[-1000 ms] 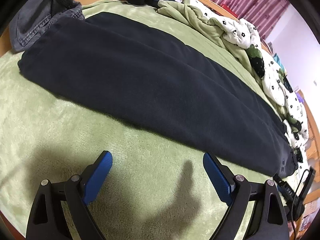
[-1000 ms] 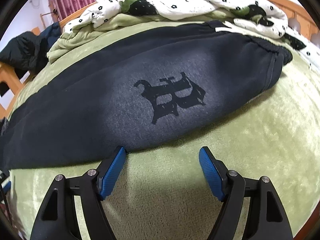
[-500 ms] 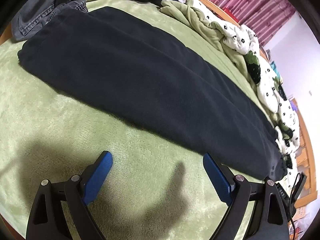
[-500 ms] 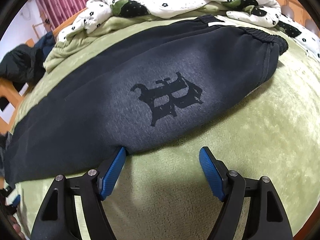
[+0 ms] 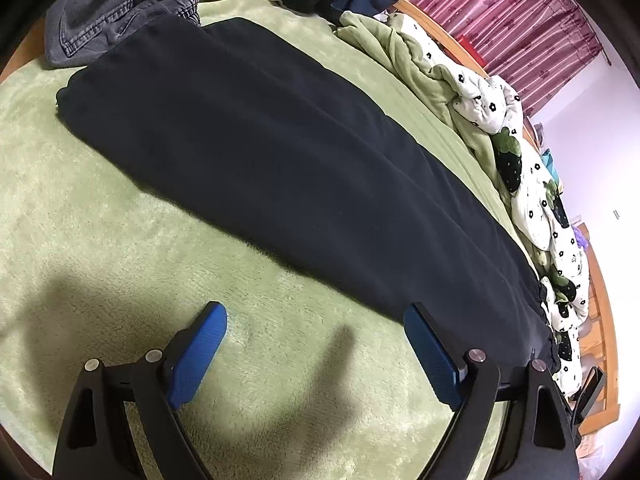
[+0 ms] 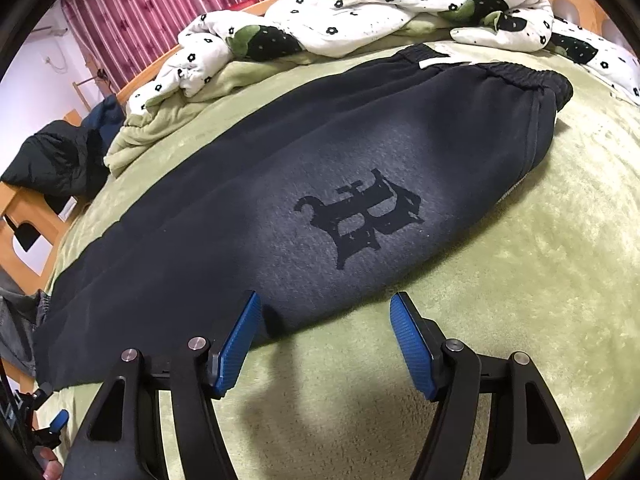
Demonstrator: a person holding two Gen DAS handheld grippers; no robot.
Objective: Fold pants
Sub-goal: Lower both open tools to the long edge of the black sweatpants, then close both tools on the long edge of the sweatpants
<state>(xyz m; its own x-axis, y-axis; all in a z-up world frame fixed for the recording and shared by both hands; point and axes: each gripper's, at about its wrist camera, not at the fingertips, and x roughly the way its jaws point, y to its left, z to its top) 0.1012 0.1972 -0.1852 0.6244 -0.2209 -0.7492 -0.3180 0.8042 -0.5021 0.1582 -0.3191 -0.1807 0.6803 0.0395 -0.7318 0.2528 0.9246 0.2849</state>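
Left wrist view: the dark pants (image 5: 280, 168) lie folded lengthwise into one long band on the green blanket (image 5: 100, 248) that covers the bed, running from the far left corner toward the right edge. Grey jeans (image 5: 112, 12) are bunched at the far left corner, touching the band's end. A flowered quilt (image 5: 520, 168) is heaped along the far edge. The left gripper (image 5: 316, 326) hangs over bare blanket near the front edge with its jaws spread wide and nothing between them; its right blue pad (image 5: 430, 354) sits just beside the pants' near hem.

Right wrist view: the waistband end of the pants (image 6: 320, 184), with a dark gothic letter print (image 6: 360, 220), lies toward the bed's right side, below the quilt (image 6: 360, 12). The right gripper (image 6: 324, 312) is at the pants' near edge; its jaws have just been closing but remain apart, gripping nothing. Its left pad (image 6: 240, 344) touches the fabric edge, while its right pad (image 6: 412, 344) is over bare blanket (image 6: 520, 300).
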